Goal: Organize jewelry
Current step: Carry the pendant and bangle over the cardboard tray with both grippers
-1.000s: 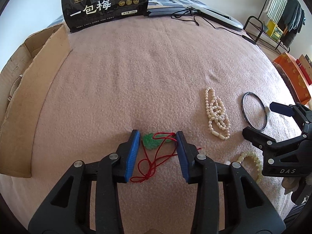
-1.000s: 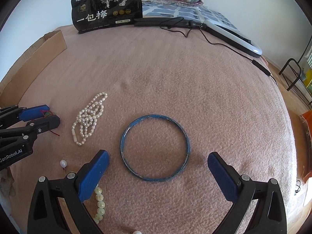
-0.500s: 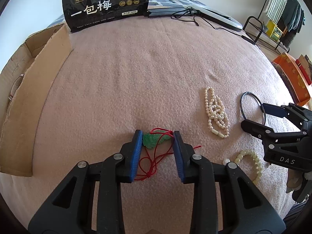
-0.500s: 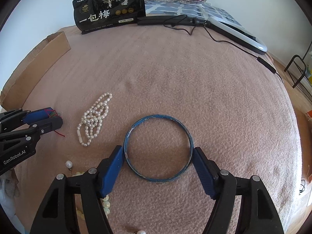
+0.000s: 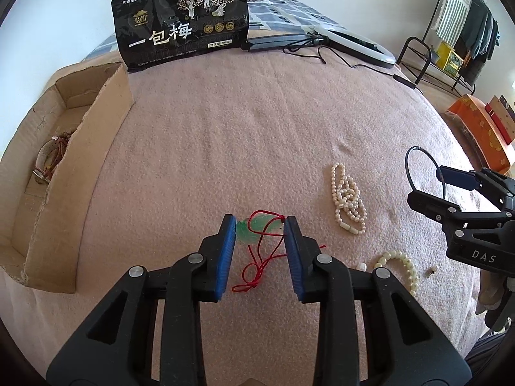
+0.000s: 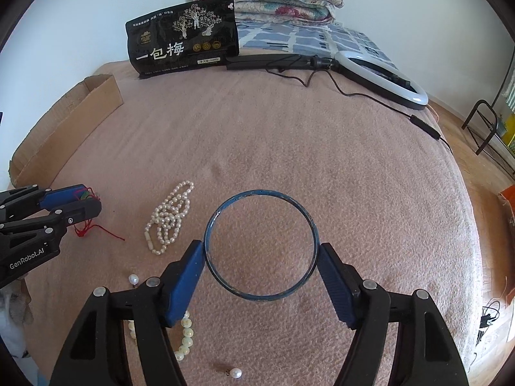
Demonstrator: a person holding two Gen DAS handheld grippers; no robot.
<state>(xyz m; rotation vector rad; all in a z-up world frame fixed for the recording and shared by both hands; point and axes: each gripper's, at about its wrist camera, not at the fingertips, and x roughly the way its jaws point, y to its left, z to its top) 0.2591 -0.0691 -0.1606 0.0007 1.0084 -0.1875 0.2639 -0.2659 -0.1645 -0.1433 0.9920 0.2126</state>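
A green pendant [image 5: 249,230] on a red cord [image 5: 257,273] sits between the blue pads of my left gripper [image 5: 259,225], which is shut on it; the cord trails down onto the pink blanket [image 5: 225,128]. From the right wrist view the left gripper [image 6: 88,198] shows at the left edge with the cord hanging under it. My right gripper [image 6: 260,249] is shut on a thin blue bangle [image 6: 257,192], one pad on each side of the ring. In the left wrist view the right gripper [image 5: 426,186] holds that bangle [image 5: 418,151] raised off the blanket.
A pearl necklace [image 6: 169,218], a pale bead bracelet [image 5: 402,267] and two loose pearl earrings [image 6: 133,279] lie on the blanket. A cardboard box [image 5: 80,160] at the left holds a bracelet [image 5: 48,157]. A black bag [image 5: 180,22] and ring light [image 6: 383,77] stand at the back.
The right jaws went from wide apart to closed on the bangle. The left jaws narrowed onto the pendant. Both grippers have risen slightly with their pieces.
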